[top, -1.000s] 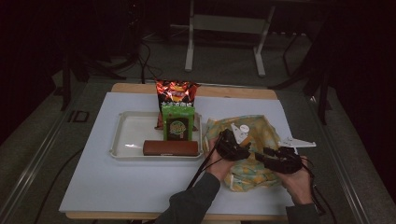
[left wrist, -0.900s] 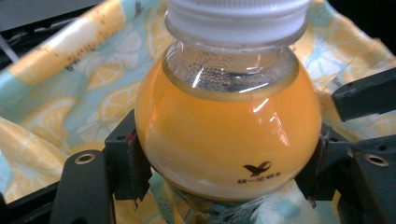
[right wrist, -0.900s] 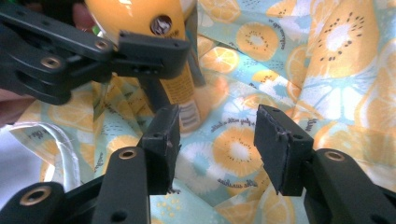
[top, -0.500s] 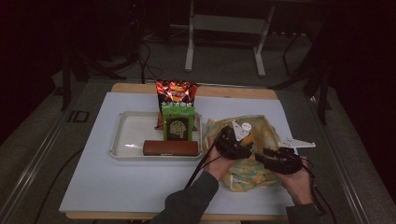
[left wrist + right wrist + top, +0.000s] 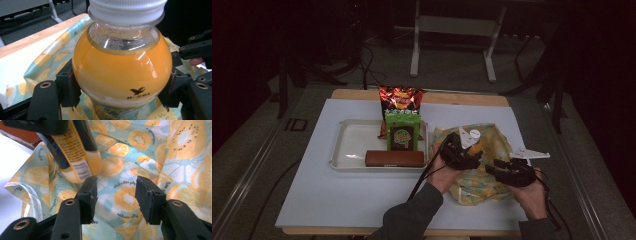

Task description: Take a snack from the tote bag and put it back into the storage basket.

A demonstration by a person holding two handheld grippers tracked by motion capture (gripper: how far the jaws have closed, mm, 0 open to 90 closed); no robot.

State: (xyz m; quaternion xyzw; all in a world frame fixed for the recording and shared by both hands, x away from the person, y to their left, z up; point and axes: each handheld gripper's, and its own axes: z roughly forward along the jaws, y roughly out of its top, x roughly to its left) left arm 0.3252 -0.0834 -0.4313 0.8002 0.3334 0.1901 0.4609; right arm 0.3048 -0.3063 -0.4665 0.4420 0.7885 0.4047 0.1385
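A dark room is seen behind a white table, on which a tray holds a red snack bag, a green box and a brown bar. To its right lies a fruit-print bag.

The left gripper is clamped on the round shoulder of an orange bottle, both pads pressed against it. The bottle is held upright, its long axis vertical, with the white cap at the top and its base at the bag's mouth. A bird logo with small, unreadable print is noted on the bottle.

The right gripper stands part open over the bag's cloth, nothing gripped; the bottle lies up and to the left of its jaws. The left hand is judged nearer. A barcode label is visible, its text illegible.
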